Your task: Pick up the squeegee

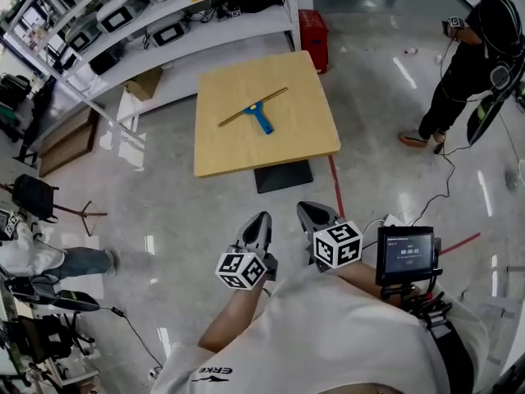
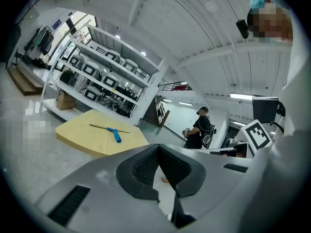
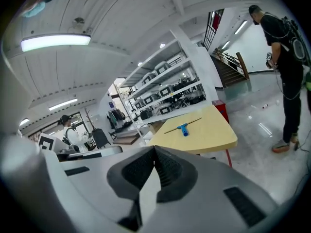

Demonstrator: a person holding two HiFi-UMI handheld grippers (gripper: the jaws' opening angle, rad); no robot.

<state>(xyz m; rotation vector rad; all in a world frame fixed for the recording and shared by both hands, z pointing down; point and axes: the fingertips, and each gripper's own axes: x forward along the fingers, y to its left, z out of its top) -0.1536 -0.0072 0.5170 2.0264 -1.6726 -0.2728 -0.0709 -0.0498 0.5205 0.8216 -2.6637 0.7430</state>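
Observation:
The squeegee (image 1: 255, 112), a thin long blade with a blue handle, lies flat on the square yellow table (image 1: 287, 142) ahead of me. It also shows far off in the left gripper view, squeegee (image 2: 112, 131) on the table (image 2: 80, 140), and in the right gripper view, squeegee (image 3: 183, 128) on the table (image 3: 211, 137). My left gripper (image 1: 261, 220) and right gripper (image 1: 312, 211) hang side by side over the floor, well short of the table's near edge. Both are shut and hold nothing: left gripper (image 2: 158, 147), right gripper (image 3: 154, 148).
White shelving (image 1: 176, 6) with boxed devices runs along the far left, with a red crate (image 1: 313, 33) beside the table. A person in black (image 1: 472, 60) stands at the right with cables on the floor. Another person (image 1: 33, 257) sits at the left. A black base (image 1: 283, 176) lies under the table.

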